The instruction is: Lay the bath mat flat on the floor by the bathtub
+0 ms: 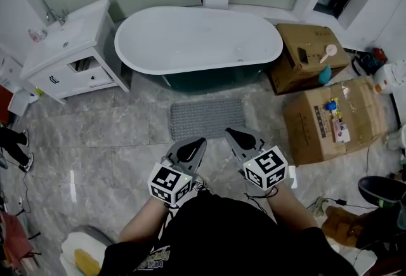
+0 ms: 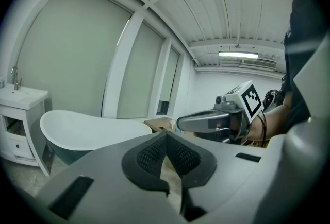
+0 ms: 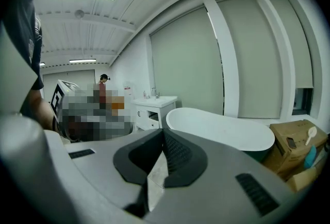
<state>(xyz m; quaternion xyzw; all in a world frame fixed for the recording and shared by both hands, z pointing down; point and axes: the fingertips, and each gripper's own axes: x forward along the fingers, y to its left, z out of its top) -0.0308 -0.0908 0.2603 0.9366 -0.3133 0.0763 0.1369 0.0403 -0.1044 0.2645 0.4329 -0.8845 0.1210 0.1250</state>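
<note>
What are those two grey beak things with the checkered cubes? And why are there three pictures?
They are hand-held pinchers: a person holds the left gripper and the right gripper, one in each hand. The top-down picture comes from a camera on the person's head. The other two come from little cameras riding on each gripper, looking along its jaws. Both are shut and hold nothing. On the floor, the grey bath mat lies flat beside the white bathtub.

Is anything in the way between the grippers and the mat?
Nothing visible: only bare floor shows between the left gripper, the right gripper and the mat by the tub.
</note>
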